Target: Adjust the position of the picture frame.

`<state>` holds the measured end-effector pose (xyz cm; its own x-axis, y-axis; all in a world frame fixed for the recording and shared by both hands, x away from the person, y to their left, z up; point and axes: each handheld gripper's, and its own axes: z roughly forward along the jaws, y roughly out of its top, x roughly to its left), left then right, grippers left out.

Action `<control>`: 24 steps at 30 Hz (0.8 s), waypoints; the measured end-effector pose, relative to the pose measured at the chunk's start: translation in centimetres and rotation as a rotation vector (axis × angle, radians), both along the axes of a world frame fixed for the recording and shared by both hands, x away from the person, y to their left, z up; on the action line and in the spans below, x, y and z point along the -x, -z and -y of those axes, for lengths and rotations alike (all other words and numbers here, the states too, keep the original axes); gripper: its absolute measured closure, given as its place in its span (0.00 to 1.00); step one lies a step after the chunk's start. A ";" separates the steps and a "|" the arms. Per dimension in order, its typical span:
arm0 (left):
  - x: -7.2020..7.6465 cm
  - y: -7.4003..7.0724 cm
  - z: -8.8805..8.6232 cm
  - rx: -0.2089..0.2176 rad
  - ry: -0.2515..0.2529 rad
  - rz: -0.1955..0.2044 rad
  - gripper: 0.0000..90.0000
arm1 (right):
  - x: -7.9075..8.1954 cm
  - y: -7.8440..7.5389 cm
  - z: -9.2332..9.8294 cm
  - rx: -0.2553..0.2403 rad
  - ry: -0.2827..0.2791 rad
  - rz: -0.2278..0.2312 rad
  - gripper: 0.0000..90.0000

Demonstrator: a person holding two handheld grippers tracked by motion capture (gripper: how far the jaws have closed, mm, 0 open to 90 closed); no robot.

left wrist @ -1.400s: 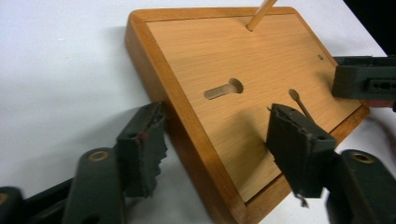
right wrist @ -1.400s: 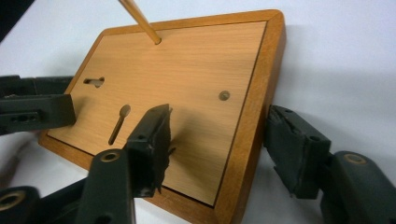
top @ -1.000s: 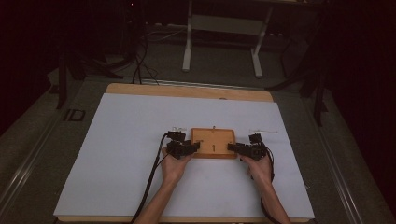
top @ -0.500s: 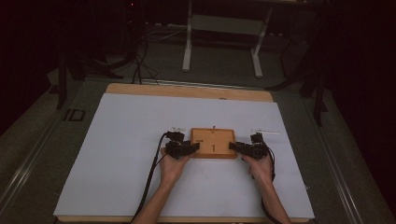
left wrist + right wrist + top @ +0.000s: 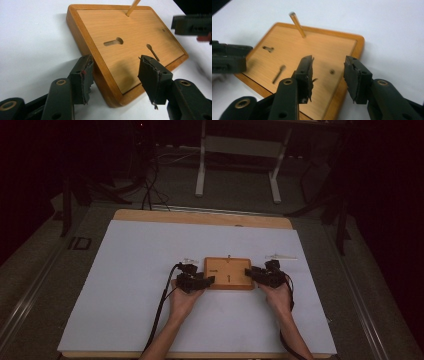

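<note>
Your left gripper (image 5: pixel 115 80) fingers are opening around the flat wooden board (image 5: pixel 228 273) mid-table; right gripper (image 5: pixel 328 77) fingers, apart, are closing over its right edge: uneven grips risk skewing it, toppling the thin wooden peg (image 5: pixel 297 24).

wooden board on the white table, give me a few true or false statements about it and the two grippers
1. The wooden board lies flat on the white table. True.
2. A thin wooden peg stands up from the board near one edge. True.
3. The left gripper is clamped shut on the peg. False: its fingers stand apart at a corner of the board, and its jaws have just been opening.
4. The board's top is plain, with no cut-outs. False: it has keyhole-shaped slots.
5. The right gripper is at the board's other end. True.
</note>
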<state>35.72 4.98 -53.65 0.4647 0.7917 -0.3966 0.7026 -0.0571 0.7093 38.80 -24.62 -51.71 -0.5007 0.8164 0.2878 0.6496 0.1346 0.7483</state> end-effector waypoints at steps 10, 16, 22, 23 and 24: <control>1.0 0.3 -0.1 -0.034 0.036 0.029 0.46 | -1.9 -0.7 -2.7 0.012 -0.063 0.051 0.70; 1.3 0.5 0.1 -0.056 0.045 0.035 0.46 | -2.8 -0.5 -4.5 0.017 -0.115 0.069 0.77; 1.4 0.7 0.4 -0.068 0.054 0.038 0.44 | -3.7 -0.3 -6.0 0.039 -0.144 0.081 0.82; 1.4 0.7 0.4 -0.068 0.055 0.037 0.45 | -3.9 -0.2 -6.2 0.042 -0.143 0.081 0.84; 1.4 0.7 0.4 -0.069 0.054 0.038 0.45 | -4.1 -0.1 -6.3 0.047 -0.143 0.079 0.85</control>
